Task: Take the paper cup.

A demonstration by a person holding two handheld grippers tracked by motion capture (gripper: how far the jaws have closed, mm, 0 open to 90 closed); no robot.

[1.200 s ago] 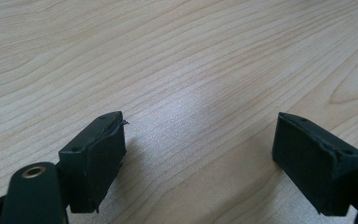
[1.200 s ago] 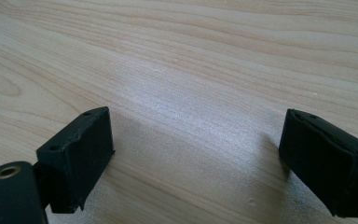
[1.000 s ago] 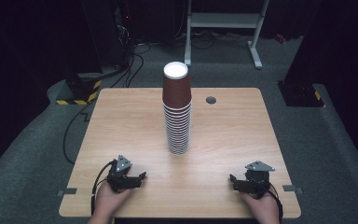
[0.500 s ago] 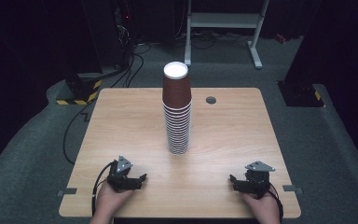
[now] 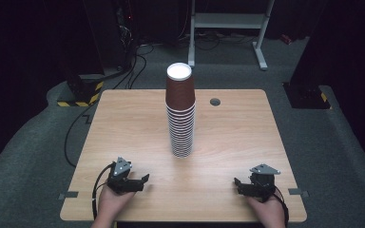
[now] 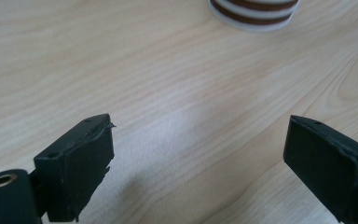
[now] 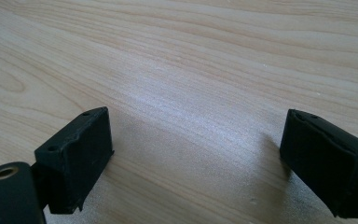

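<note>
Wooden table stands on grey carpet, dark room.

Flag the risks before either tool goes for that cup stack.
1. The cup stack is tall, narrow and standing free mid-table; a sideways nudge would likely topple it.
2. Cups look tightly nested, so lifting the top one may drag others up.
3. Both tools, left and right, are open and far from it.

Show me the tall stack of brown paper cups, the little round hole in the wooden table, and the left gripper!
tall stack of brown paper cups (image 5: 180,114): high view, middle of the stack.
little round hole (image 5: 215,101): high view, its centre.
left gripper (image 5: 142,180): high view, between its fingertips.
</note>
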